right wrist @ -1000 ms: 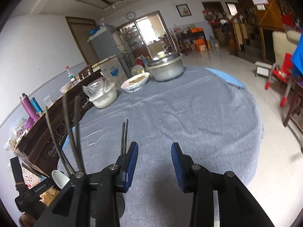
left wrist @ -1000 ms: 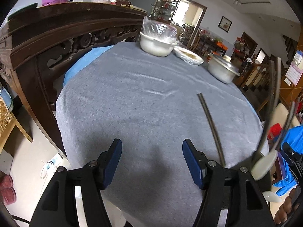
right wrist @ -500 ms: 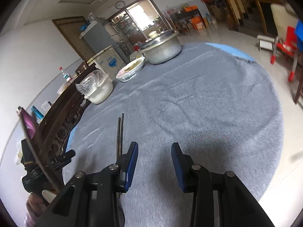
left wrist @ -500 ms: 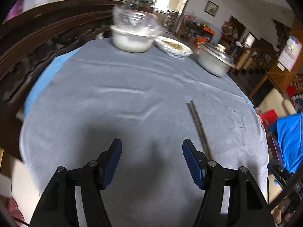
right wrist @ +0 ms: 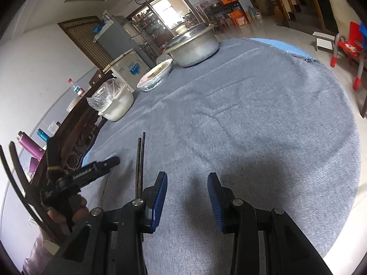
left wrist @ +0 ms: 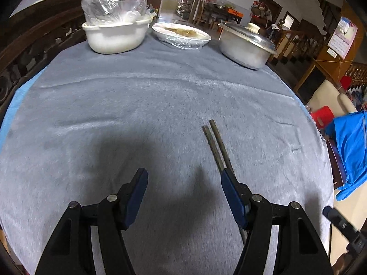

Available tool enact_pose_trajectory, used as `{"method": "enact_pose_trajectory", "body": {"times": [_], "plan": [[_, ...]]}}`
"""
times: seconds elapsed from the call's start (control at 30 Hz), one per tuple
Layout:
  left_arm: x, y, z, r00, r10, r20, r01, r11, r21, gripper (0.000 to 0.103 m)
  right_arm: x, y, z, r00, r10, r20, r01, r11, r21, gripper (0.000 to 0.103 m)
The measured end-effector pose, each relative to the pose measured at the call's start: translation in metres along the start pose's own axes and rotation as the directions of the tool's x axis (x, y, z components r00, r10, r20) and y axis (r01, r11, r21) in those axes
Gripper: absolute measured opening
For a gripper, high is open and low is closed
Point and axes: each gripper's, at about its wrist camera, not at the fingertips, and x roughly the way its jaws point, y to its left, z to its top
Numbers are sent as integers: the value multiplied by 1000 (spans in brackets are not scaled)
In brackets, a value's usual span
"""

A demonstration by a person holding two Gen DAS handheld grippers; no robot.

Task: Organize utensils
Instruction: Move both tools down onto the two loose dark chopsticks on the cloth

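One round tabletop point(left wrist: 137, 105) under fuzzy grey cloth carries a pair of slim dark chopsticks point(left wrist: 216, 144), lying side by side, long axis running away toward the far dishes. Both grippers, left gripper point(left wrist: 183, 194) and right gripper point(right wrist: 187, 197), hover with blue-padded jaws parted, grasping nothing.

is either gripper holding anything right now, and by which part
Nothing sits between the pads of the left gripper or the right gripper. The chopsticks lie on the grey cloth, beside the left gripper's right finger, not in its jaws.
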Motion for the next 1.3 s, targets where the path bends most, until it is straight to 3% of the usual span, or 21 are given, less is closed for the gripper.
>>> {"method": "enact_pose_trajectory", "body": {"times": [0.17, 0.4, 0.67, 0.93, 1.13, 1.3], "plan": [[16, -9, 12, 1000, -13, -21, 13, 1000, 12, 67, 7, -1, -5, 1000, 9, -13, -9, 1000, 7, 39], [40, -24, 20, 997, 26, -76, -21, 998, 62, 67, 7, -8, -6, 1000, 13, -12, -13, 1000, 26, 39], [47, -35, 20, 988, 118, -95, -103, 984, 147, 67, 4, -17, -6, 1000, 15, -6, -14, 998, 53, 39], [45, -21, 24, 970, 177, -170, -158, 980, 120, 70, 3, -19, -6, 1000, 24, -13, -23, 999, 47, 39], [32, 7, 17, 960, 192, -206, -177, 980, 87, 68, 33, 2, 19, 992, 39, -122, -43, 999, -27, 39], [21, 34, 16, 959, 178, -220, -176, 984, 27, 65, 78, 48, 52, 964, 83, -253, -121, 983, -139, 39]]}}
